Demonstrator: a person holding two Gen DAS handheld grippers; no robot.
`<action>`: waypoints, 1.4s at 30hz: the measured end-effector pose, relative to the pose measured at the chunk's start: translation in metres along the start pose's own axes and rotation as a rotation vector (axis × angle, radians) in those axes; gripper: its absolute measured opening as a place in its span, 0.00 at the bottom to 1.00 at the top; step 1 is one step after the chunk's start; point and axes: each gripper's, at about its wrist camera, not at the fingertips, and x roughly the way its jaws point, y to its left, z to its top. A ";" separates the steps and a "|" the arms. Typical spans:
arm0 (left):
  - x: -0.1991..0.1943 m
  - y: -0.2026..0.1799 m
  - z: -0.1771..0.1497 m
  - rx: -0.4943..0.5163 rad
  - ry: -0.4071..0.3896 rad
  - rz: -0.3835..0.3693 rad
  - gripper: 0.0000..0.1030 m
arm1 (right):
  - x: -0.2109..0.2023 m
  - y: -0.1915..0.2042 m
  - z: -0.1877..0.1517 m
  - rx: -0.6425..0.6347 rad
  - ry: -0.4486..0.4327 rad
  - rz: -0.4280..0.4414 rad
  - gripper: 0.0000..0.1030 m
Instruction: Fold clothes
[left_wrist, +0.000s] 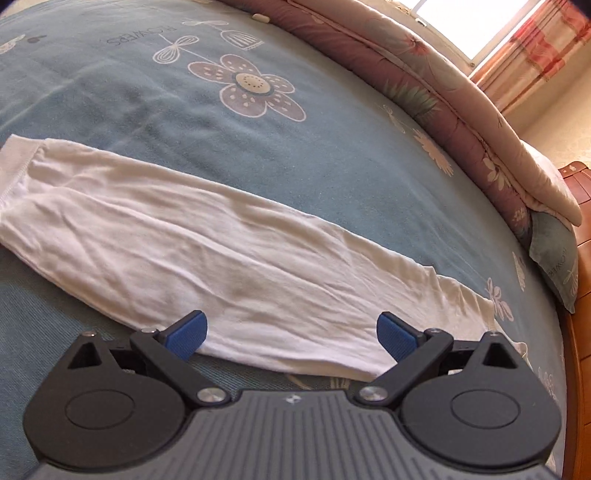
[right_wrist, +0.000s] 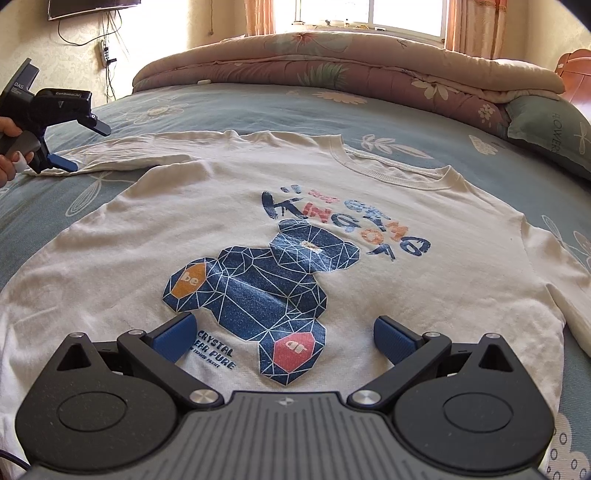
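A white long-sleeved shirt (right_wrist: 295, 236) is lying spread flat, print up, mid-bed (left_wrist: 258, 110). The left gripper (left_wrist: 291, 334) is being held at the outstretched sleeve (left_wrist: 207, 243), fingers wide apart, gripping nothing. The right gripper (right_wrist: 284, 338) is being held over the hem, likewise wide apart and empty. Judged: sleeve fold pending; the cuff needs pinching next.

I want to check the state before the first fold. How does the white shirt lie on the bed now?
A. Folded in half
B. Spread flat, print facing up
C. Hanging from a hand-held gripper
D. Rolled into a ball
B: the white shirt lies spread flat on the bed, and its bear print faces up.
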 end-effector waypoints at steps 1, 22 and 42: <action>-0.004 0.000 0.007 0.017 -0.028 0.009 0.95 | 0.000 0.000 0.000 -0.001 -0.002 0.000 1.00; -0.009 0.103 0.040 -0.163 -0.127 0.248 0.94 | 0.002 -0.001 0.000 -0.003 -0.009 0.009 1.00; -0.086 -0.081 -0.001 0.152 -0.053 -0.040 0.93 | 0.000 -0.003 0.007 0.000 0.041 0.021 1.00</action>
